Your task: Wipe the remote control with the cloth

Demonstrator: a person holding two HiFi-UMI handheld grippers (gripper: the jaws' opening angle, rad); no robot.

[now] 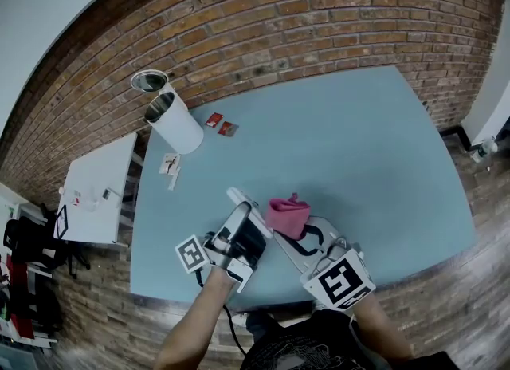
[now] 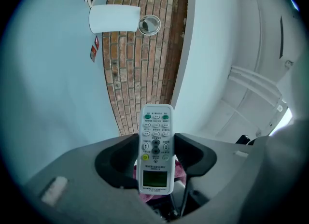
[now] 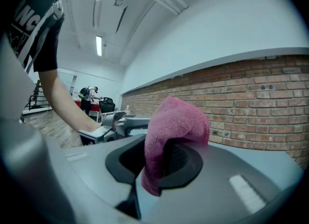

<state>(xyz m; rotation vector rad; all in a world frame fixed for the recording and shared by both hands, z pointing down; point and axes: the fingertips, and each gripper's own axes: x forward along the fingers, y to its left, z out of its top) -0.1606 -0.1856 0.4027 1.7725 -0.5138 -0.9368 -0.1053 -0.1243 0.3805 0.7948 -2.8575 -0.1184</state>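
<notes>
A white remote control with a small screen and several buttons stands between the jaws of my left gripper, which is shut on its sides. In the head view the remote sticks out past the left gripper above the near edge of the blue-grey table. My right gripper is shut on a pink cloth that drapes over one jaw. Seen from the head, the cloth sits right beside the remote at the right gripper. A bit of pink shows behind the remote in the left gripper view.
A white cylinder lies at the table's far left, with a metal cup beyond it. Small red packets and white slips lie nearby. A white side table stands to the left, and a brick wall runs behind.
</notes>
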